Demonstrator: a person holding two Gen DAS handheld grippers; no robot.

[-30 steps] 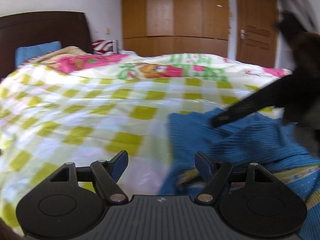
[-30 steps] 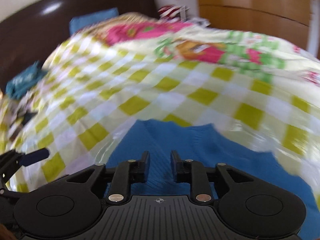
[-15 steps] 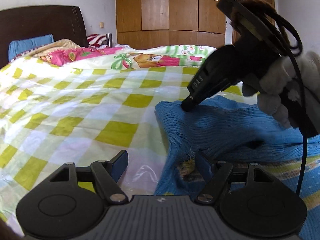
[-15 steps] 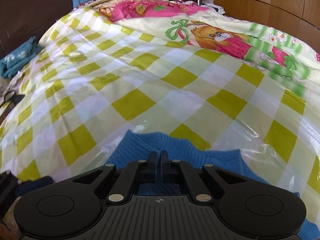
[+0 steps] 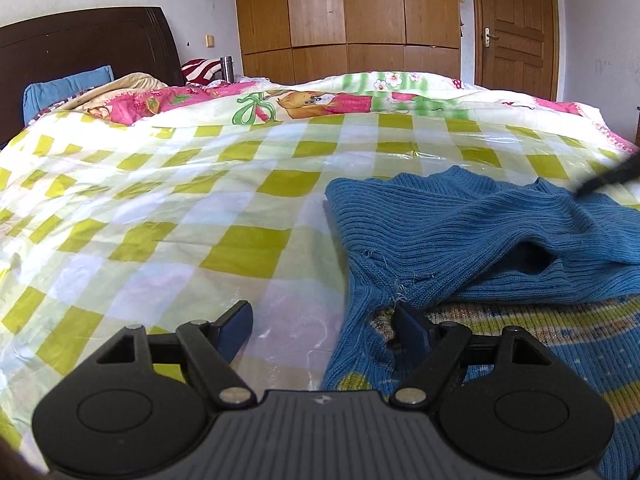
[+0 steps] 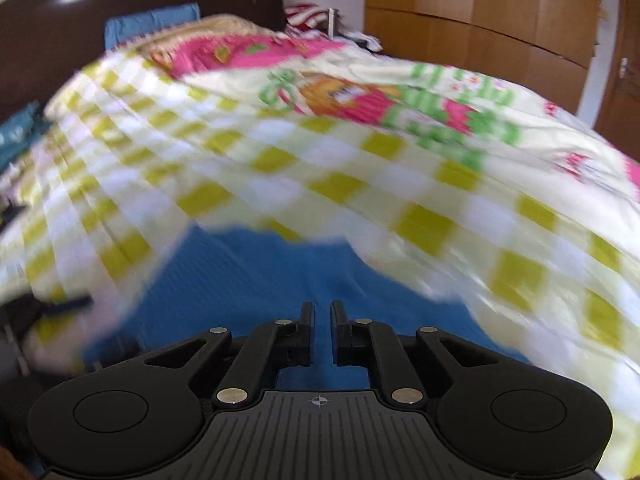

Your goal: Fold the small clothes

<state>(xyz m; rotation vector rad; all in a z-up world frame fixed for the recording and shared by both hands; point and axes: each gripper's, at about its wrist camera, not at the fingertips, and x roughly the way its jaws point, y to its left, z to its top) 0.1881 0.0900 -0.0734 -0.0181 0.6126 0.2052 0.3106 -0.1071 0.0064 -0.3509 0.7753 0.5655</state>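
Note:
A small blue knit sweater (image 5: 480,232) with yellow-striped patterned parts lies on the checked bed cover (image 5: 200,200), partly folded over itself. My left gripper (image 5: 324,318) is open at the sweater's near left edge; its right finger sits under a raised fold, its left finger over bare cover. My right gripper (image 6: 322,316) hovers over the sweater (image 6: 256,280) in a blurred view, with its jaws a narrow gap apart and nothing between them. Its fingertip (image 5: 608,176) pokes in at the right edge of the left wrist view.
A dark headboard (image 5: 80,48) and blue pillow (image 5: 64,90) stand at the far left. A pink cartoon quilt (image 5: 312,100) lies across the back of the bed. Wooden wardrobes (image 5: 344,12) and a door (image 5: 516,24) stand behind. A teal cloth (image 6: 16,136) lies at the bed's left.
My right gripper let go of the sweater fold, opened slightly and pulled back to the right, out of the left wrist view. The fold now lies on the sweater. My left gripper stayed.

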